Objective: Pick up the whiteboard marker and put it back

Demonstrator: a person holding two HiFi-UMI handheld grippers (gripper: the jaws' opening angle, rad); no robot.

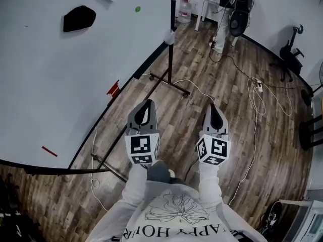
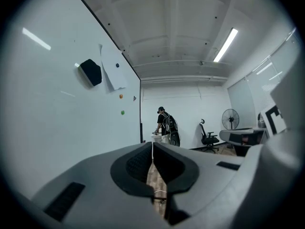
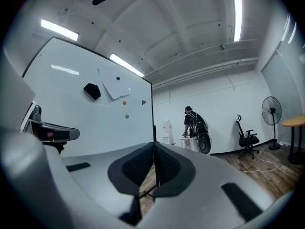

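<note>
1. The slim red whiteboard marker (image 1: pixel 49 151) lies against the whiteboard (image 1: pixel 60 84) near its lower edge. In the head view its long axis slants from upper left down to lower right; which end carries the cap cannot be made out.
2. A second red item (image 1: pixel 113 88) sits further along the same edge, well apart from the marker.
3. The left tool (image 1: pixel 149 103) and right tool (image 1: pixel 212 107) are held side by side over the wood floor (image 1: pixel 222 84), well clear of the marker. Each has its jaws closed tip to tip on nothing.
4. A black eraser (image 1: pixel 78 18) clings high on the board, and a person (image 1: pixel 228 4) stands at a small white bench (image 1: pixel 206 0) in the far corner.
</note>
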